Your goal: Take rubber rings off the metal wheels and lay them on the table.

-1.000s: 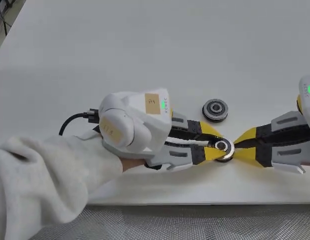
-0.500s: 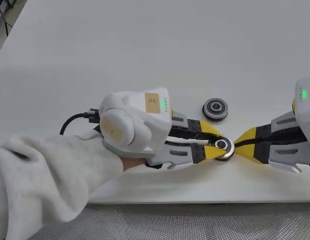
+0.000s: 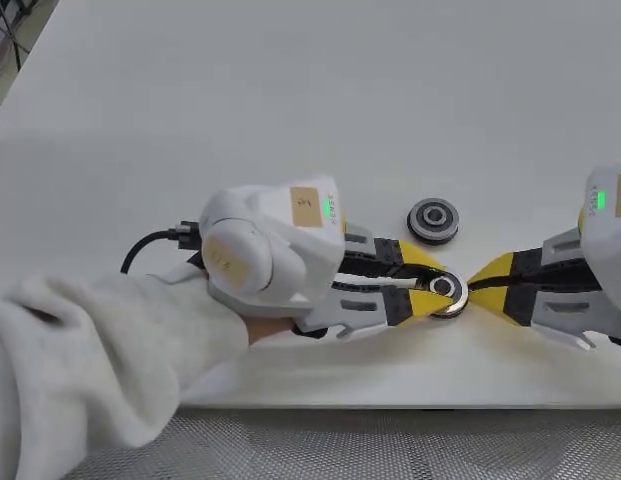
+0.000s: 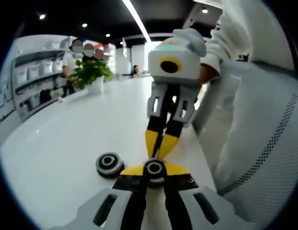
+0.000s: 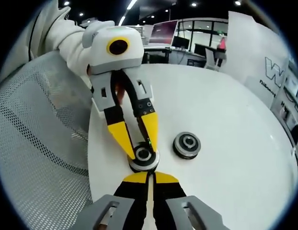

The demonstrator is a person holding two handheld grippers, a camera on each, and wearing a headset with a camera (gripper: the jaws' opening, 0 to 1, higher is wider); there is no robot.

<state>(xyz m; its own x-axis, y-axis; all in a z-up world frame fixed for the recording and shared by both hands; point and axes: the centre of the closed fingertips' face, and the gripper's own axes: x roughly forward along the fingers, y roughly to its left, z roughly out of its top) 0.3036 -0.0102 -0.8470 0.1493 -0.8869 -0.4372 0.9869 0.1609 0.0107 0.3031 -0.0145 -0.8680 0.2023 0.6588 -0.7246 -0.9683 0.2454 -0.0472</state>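
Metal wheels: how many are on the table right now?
2. The first wheel is clamped in the left hand-held gripper, with the right hand-held gripper at its rim; the second wheel lies free just beyond.

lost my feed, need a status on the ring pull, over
Left claw clamped on near wheel. Right claw shut, tips at its rim; pinch unclear. Second wheel behind, dark ring on, clear of both.

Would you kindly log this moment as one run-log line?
left gripper: fingers clamp near wheel | right gripper: fingers shut at its rim | second wheel: loose on table
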